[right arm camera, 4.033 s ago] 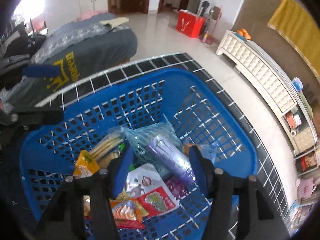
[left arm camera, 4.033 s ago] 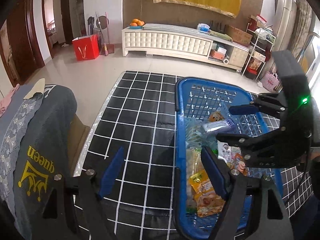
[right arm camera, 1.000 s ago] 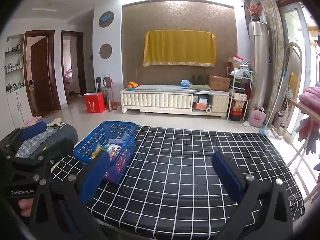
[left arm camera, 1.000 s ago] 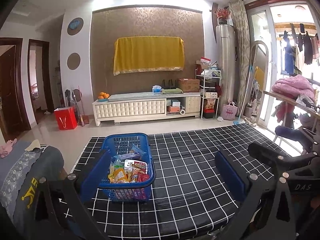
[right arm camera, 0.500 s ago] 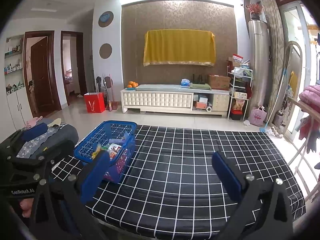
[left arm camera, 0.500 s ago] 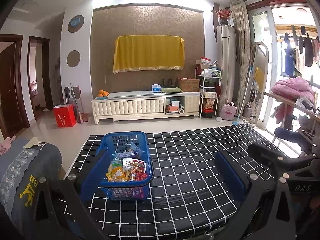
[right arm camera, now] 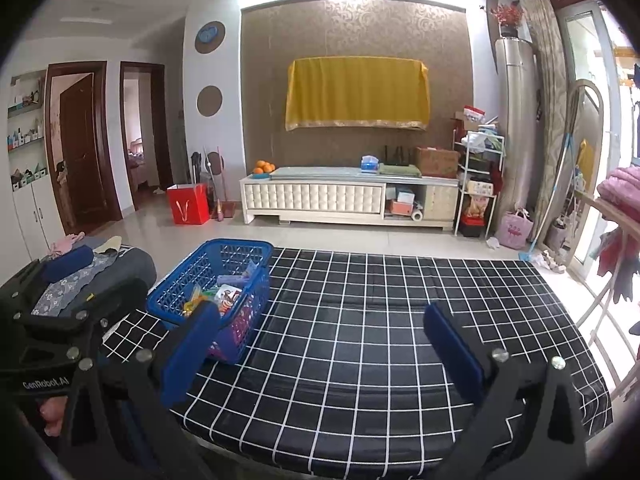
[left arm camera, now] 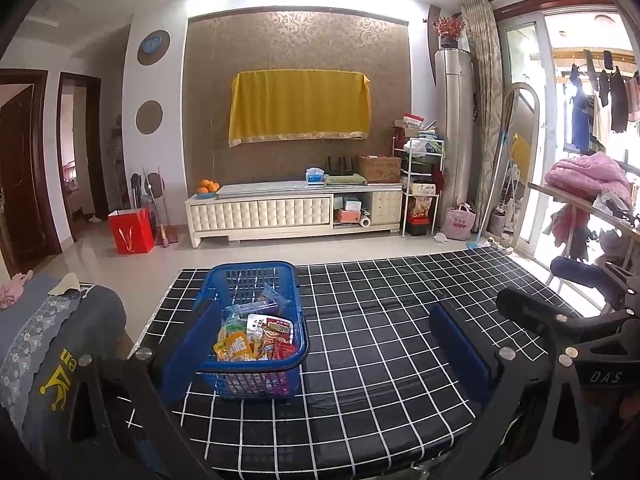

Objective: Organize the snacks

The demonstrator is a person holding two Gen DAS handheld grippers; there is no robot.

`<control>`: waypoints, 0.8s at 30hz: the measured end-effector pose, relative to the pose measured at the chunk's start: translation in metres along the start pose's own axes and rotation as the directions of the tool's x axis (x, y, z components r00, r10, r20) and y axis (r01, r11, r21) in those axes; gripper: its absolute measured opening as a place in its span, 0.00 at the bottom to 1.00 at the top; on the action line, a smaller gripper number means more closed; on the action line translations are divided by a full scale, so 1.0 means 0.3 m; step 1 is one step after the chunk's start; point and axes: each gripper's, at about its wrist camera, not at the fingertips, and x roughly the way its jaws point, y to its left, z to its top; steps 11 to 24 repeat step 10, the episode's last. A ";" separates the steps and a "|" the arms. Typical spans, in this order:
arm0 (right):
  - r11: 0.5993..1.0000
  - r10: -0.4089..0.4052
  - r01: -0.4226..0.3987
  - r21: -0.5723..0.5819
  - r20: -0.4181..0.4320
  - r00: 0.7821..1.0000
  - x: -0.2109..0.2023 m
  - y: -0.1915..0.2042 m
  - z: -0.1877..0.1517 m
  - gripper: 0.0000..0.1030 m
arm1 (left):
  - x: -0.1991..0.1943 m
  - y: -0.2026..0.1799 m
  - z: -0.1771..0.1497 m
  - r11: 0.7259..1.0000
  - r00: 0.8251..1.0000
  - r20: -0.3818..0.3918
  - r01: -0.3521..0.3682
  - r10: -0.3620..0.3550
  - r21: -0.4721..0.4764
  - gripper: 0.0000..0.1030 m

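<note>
Both grippers are pulled back from the basket and carry nothing: left gripper (left arm camera: 324, 344) has its blue pads spread wide, right gripper (right arm camera: 320, 344) likewise spread wide, nothing between the fingers on either. I take the blue basket (left arm camera: 256, 276) as my landmark; it sits on the black grid-pattern tablecloth (left arm camera: 380, 352), toward the table's left end, near the far edge. Snacks (left arm camera: 256, 340) are all inside the basket, a loose heap of coloured packets, orange and red ones at the near end, a clear-wrapped one further back; I can't read labels. From the right wrist view the basket (right arm camera: 212, 276) is left of my left pad, and the cloth to the right of the basket is bare, no packets lying out that I can see. A grey jacket with yellow print (left arm camera: 60, 360) lies left of the basket, off the table edge. Progress, my call: the gathering looks done, every visible snack is in the basket and both tools are free and backed off; I judge the task finished or nearly so, with at most a tidy of the heap left
</note>
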 end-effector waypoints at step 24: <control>1.000 0.003 -0.003 0.005 0.003 1.000 -0.001 0.003 -0.003 1.00 | 0.000 0.002 -0.006 1.000 1.000 -0.004 0.001 -0.001 -0.003 1.00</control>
